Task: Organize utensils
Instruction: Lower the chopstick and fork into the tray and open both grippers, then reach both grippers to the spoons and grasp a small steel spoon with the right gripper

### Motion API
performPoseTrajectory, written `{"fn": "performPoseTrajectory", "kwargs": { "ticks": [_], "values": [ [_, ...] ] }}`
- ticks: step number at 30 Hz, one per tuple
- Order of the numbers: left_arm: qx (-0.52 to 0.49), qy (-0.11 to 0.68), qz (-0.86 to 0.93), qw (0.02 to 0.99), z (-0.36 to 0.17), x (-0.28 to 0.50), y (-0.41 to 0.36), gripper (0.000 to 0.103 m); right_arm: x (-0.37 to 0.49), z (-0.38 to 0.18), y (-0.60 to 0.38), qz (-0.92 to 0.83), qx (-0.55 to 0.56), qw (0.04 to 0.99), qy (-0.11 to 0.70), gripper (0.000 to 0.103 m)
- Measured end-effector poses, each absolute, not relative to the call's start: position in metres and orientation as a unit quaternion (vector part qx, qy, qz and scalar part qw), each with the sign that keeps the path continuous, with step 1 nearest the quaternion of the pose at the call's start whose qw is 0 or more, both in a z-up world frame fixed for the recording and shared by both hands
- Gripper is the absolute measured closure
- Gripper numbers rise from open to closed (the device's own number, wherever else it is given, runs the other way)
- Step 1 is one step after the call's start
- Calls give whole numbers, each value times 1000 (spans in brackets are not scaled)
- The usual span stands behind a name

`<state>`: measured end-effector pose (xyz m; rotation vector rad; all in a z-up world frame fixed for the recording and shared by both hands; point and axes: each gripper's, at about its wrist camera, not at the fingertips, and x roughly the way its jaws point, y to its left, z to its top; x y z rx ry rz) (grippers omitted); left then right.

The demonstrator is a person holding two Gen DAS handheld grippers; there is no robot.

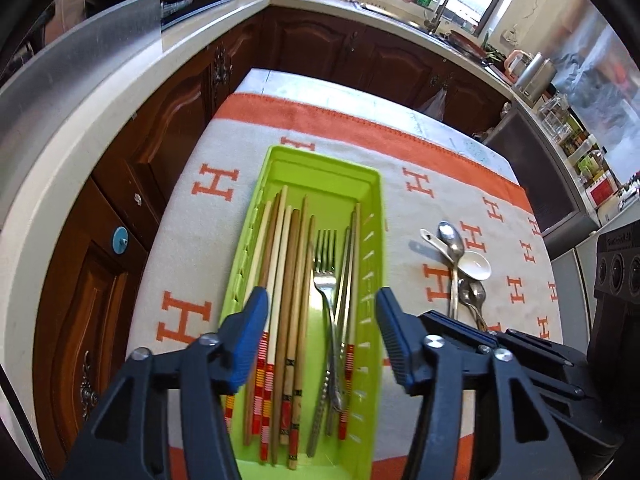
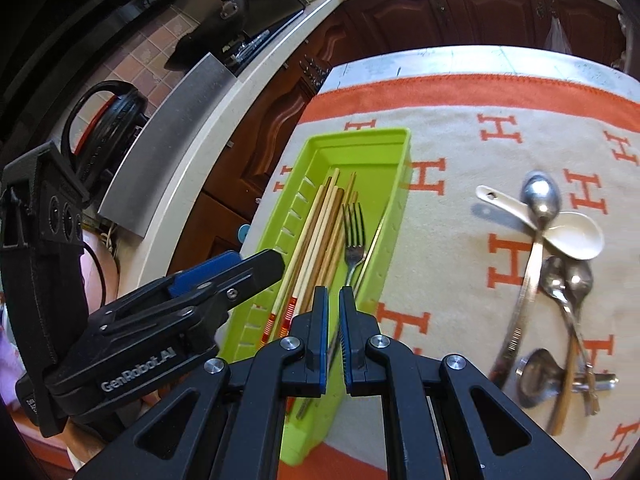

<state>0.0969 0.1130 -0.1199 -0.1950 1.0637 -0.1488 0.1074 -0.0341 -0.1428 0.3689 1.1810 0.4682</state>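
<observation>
A green tray (image 1: 372,184) (image 2: 400,168) lies on the H-patterned cloth and holds several chopsticks (image 1: 286,264) (image 2: 320,224) and a metal fork (image 1: 325,264) (image 2: 354,236). My left gripper (image 1: 320,304) is open and empty, hovering above the tray's near half. It also shows in the right wrist view (image 2: 256,268), over the tray's left rim. My right gripper (image 2: 333,300) has its jaws nearly closed with a thin gap, empty, above the tray's near right part. A pile of spoons lies on the cloth to the right: a white ceramic spoon (image 1: 476,266) (image 2: 576,236) and several metal spoons (image 1: 452,240) (image 2: 540,200).
The cloth (image 1: 200,240) covers a small table. Dark wooden cabinets (image 1: 160,128) and a white counter (image 1: 60,152) run close along the left and far sides. A sink with tap (image 1: 438,0) and jars stand on the far counter.
</observation>
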Motion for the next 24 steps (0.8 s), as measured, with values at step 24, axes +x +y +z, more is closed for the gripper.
{"fn": "performPoseTrajectory", "kwargs": {
  "ticks": [24],
  "values": [
    [-58,491,-122,861,-102,90,4,23,65,-120,-208,146,154,841,498,77]
  ]
}}
